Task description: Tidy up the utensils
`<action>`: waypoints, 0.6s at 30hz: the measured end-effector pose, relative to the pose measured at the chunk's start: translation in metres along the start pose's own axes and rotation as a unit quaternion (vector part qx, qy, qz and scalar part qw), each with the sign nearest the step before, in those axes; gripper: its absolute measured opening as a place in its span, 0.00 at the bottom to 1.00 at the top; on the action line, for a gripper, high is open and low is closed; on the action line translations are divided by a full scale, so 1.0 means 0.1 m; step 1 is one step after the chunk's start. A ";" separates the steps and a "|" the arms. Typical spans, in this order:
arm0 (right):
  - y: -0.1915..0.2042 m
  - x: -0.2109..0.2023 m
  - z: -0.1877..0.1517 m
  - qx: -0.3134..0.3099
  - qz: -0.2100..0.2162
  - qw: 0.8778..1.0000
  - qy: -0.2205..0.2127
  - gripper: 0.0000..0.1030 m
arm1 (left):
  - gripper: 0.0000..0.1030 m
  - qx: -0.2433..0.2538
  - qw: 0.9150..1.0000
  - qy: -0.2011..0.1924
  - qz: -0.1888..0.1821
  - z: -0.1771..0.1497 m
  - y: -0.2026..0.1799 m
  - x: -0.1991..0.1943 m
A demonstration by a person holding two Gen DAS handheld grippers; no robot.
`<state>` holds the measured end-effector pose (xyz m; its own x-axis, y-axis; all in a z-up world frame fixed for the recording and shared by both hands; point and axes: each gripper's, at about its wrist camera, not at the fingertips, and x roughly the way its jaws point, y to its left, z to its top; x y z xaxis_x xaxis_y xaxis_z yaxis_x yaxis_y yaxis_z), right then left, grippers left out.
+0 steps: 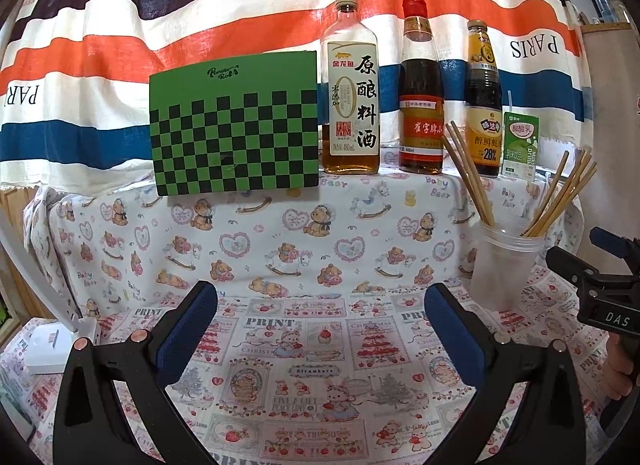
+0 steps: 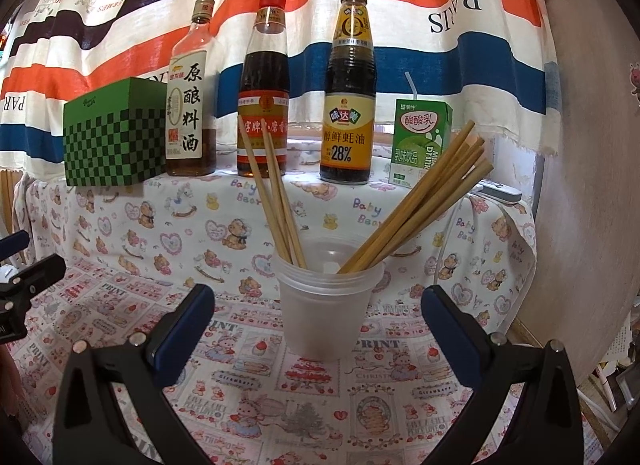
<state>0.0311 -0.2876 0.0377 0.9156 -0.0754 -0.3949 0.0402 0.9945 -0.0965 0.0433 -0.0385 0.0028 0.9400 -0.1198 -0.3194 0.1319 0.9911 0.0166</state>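
Note:
A translucent plastic cup (image 2: 326, 309) stands on the patterned tablecloth and holds several wooden chopsticks (image 2: 424, 201), some leaning left (image 2: 276, 201) and a bundle leaning right. My right gripper (image 2: 318, 315) is open and empty, its fingers on either side of the cup, just in front of it. In the left wrist view the cup (image 1: 504, 265) with its chopsticks (image 1: 560, 197) stands at the right. My left gripper (image 1: 320, 309) is open and empty over bare cloth, left of the cup. The right gripper's body (image 1: 600, 289) shows at the right edge.
Three sauce bottles (image 2: 350, 93) stand in a row at the back, with a green checkered box (image 2: 114, 137) to their left and a green drink carton (image 2: 420, 141) to their right. A striped cloth hangs behind. A white box (image 1: 48, 349) lies at the left.

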 end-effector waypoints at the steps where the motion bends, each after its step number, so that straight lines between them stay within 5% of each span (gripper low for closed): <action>1: 0.00 0.00 0.00 0.000 0.000 1.000 0.001 1.00 | 1.00 0.000 1.000 0.000 0.000 0.00 0.00 0.00; 18: 0.02 0.01 0.00 -0.004 -0.003 1.000 0.003 1.00 | 1.00 0.000 1.000 0.000 0.001 0.00 0.00 0.01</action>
<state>0.0324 -0.2855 0.0371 0.9131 -0.0818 -0.3994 0.0428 0.9935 -0.1054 0.0441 -0.0390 0.0024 0.9404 -0.1177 -0.3190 0.1300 0.9914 0.0173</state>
